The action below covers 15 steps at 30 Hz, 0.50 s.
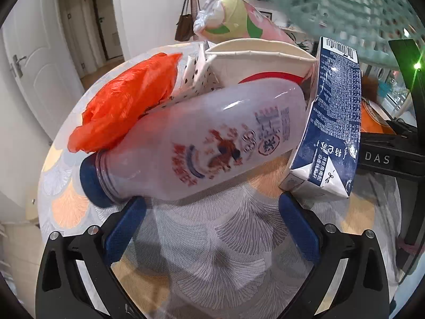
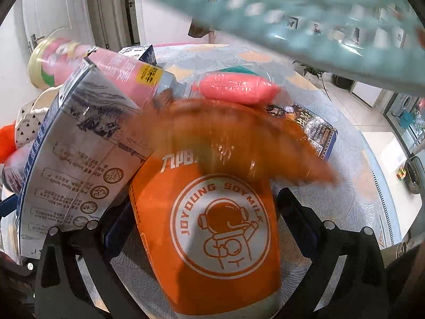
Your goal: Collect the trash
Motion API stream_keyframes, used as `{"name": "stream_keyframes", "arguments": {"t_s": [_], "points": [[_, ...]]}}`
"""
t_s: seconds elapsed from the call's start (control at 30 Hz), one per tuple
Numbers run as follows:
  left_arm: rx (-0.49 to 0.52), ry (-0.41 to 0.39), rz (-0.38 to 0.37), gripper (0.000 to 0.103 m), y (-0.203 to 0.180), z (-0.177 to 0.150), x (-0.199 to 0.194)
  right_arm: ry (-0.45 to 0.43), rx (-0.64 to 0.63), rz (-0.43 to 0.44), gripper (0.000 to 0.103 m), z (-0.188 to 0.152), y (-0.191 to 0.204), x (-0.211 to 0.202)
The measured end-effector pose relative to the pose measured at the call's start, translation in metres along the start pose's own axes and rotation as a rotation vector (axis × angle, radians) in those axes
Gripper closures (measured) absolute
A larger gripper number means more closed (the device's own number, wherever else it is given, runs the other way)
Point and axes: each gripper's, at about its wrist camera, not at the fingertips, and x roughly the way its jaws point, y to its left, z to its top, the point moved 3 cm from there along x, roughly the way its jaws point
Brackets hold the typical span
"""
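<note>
A heap of trash lies on the round table. In the left wrist view a white plastic bottle (image 1: 202, 141) with a blue cap lies on its side just past my open left gripper (image 1: 212, 212). Around it are an orange plastic bag (image 1: 124, 101), a white paper cup (image 1: 255, 61) and a dark blue carton (image 1: 332, 122). In the right wrist view an orange soy-milk pouch (image 2: 220, 228) lies between the spread fingers of my right gripper (image 2: 207, 212). A blurred brown wrapper (image 2: 239, 143) crosses above it.
A teal perforated basket (image 2: 265, 8) hangs blurred overhead in both views. A pink can (image 2: 117, 66), a pink packet (image 2: 236, 87), a grey-blue carton (image 2: 79, 159) and a dark box (image 2: 316, 133) crowd the patterned tablecloth (image 2: 353, 191). A white door (image 1: 34, 74) stands left.
</note>
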Motion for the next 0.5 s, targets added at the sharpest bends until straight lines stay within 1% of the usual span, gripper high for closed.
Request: {"name": "stream_keyframes", "arguments": {"t_s": [0.5], "points": [[-0.011,0.004,0.008,0.006,-0.0016,0.0034,0.003,0.0,0.0,0.0,0.007,0.0013,0.0024,0.0011]]}}
